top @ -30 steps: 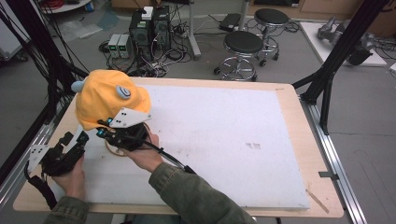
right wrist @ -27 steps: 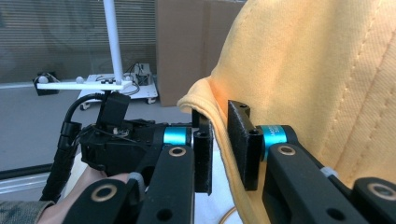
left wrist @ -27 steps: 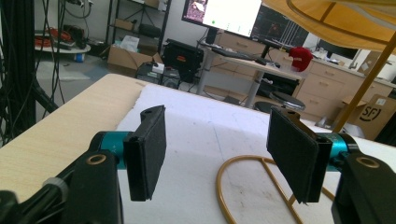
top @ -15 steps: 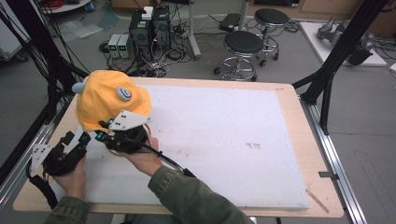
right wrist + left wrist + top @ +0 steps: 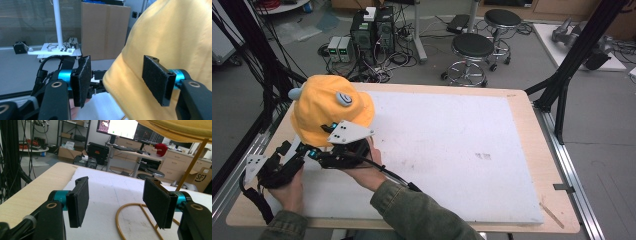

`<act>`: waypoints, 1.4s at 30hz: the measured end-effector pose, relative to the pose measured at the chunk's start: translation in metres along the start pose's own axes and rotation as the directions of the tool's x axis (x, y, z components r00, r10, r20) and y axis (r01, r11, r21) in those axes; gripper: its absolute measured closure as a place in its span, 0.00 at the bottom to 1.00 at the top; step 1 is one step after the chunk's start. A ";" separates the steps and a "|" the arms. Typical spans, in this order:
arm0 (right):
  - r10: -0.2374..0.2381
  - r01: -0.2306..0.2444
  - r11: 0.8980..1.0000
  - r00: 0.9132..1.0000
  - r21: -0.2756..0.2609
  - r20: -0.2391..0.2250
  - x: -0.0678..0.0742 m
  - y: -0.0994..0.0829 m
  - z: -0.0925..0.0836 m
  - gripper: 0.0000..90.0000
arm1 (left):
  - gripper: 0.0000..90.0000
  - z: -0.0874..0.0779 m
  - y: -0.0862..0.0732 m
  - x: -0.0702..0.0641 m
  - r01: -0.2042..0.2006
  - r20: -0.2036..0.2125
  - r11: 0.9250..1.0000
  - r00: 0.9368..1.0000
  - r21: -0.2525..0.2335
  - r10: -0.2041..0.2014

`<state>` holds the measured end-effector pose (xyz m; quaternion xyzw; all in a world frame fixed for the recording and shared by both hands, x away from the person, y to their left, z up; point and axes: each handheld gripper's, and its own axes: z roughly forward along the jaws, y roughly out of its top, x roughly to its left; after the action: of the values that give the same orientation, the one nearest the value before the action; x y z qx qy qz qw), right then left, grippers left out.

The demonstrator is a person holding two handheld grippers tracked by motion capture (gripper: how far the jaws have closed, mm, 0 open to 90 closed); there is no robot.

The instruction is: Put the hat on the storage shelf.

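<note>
A yellow cap (image 5: 329, 107) sits on a thin gold wire stand at the table's left. From below I see the cap's underside (image 5: 180, 127), the stand's rod (image 5: 192, 162) and its base ring (image 5: 130, 220). My left gripper (image 5: 296, 149) (image 5: 116, 202) rests low on the table beside the ring, open, with nothing between its pads. My right gripper (image 5: 322, 149) (image 5: 116, 80) is at the cap's near side; its jaws have just been opening. The cap's lower edge (image 5: 170, 37) lies between them, and the pads (image 5: 157, 78) do not press on it.
A white foam board (image 5: 452, 145) covers most of the wooden table (image 5: 532, 105). Black frame posts (image 5: 572, 65) stand at the right and left edges. Stools (image 5: 472, 50) and computer boxes (image 5: 372, 30) are on the floor beyond the far edge.
The right gripper has shifted very slightly at the cap's near side. The cap, the stand and the left gripper stay where they were.
</note>
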<state>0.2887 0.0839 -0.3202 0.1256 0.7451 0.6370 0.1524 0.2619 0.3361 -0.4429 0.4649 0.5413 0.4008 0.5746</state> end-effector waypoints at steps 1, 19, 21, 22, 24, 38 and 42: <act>-0.008 0.008 1.000 1.000 -0.003 0.001 -0.001 0.001 -0.002 0.42 | 0.42 0.000 0.000 0.000 -0.001 -0.001 1.000 1.000 0.000 0.001; 0.025 -0.013 0.997 0.985 -0.072 0.169 -0.028 0.016 -0.055 0.21 | 0.42 -0.001 0.000 -0.004 -0.010 0.005 1.000 1.000 -0.003 0.010; 0.037 -0.022 0.997 0.981 -0.079 0.191 -0.034 0.016 -0.064 0.20 | 0.42 -0.001 0.000 -0.004 -0.012 0.005 1.000 1.000 -0.004 0.012; 0.047 -0.031 0.996 0.978 -0.082 0.202 -0.037 0.016 -0.068 0.19 | 0.42 -0.001 0.000 -0.004 -0.016 0.007 1.000 1.000 -0.002 0.016; 0.070 -0.053 0.995 0.972 -0.081 0.225 -0.044 0.016 -0.076 0.18 | 0.42 -0.001 0.000 -0.005 -0.015 0.011 1.000 1.000 -0.004 0.015; 0.097 -0.069 0.994 0.920 -0.085 0.381 -0.075 0.006 -0.132 0.16 | 0.42 -0.005 0.000 -0.011 -0.024 0.025 1.000 0.999 -0.006 0.024; 0.094 -0.060 0.994 0.903 -0.094 0.419 -0.079 0.003 -0.151 0.16 | 0.42 -0.009 0.000 -0.010 -0.024 0.016 1.000 1.000 -0.006 0.024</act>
<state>0.3032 -0.0834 -0.2906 0.2840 0.6632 0.6290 0.2897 0.2517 0.3276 -0.4402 0.4729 0.5298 0.4053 0.5757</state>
